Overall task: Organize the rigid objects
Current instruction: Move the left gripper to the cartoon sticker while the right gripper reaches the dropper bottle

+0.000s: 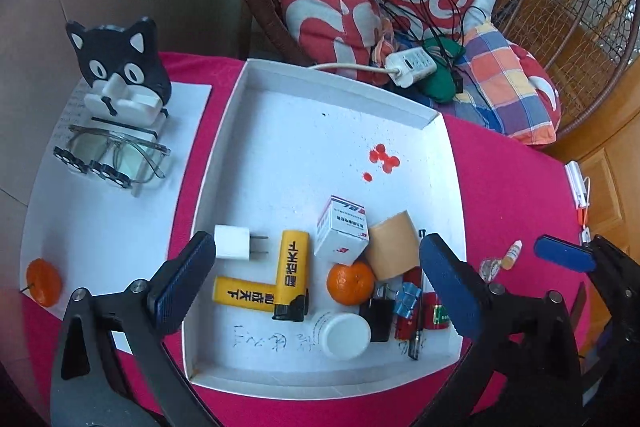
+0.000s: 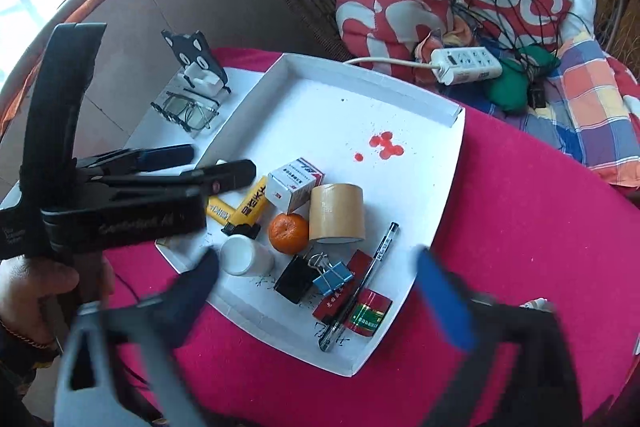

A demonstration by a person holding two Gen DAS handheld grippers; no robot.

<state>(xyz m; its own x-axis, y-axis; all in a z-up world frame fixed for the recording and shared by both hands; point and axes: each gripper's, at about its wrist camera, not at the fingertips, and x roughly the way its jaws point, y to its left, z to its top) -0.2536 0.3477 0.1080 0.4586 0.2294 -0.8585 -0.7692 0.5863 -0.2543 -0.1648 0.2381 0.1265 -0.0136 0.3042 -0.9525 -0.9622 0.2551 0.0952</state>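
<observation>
A white tray (image 1: 300,147) on the red cloth holds a cluster near its front edge: a white charger plug (image 1: 234,242), two yellow lighters (image 1: 294,267), a medicine box (image 1: 342,229), a tan tape roll (image 1: 394,251), an orange (image 1: 350,283), a white bottle (image 1: 344,335), black and blue binder clips (image 2: 332,277), a pen (image 2: 360,287) and a red box (image 2: 344,293). My left gripper (image 1: 320,283) hangs open over these, with nothing between its pads. My right gripper (image 2: 320,295) is open above the tray's (image 2: 420,195) near corner, empty and blurred.
A cat-shaped stand (image 1: 120,71), glasses (image 1: 116,155) and a second orange (image 1: 44,282) sit on white paper to the left. A small dropper bottle (image 1: 512,254) lies on the cloth to the right. Cushions, a power strip (image 1: 412,67) and a wicker chair stand behind the table. A hand (image 2: 36,291) holds the left gripper.
</observation>
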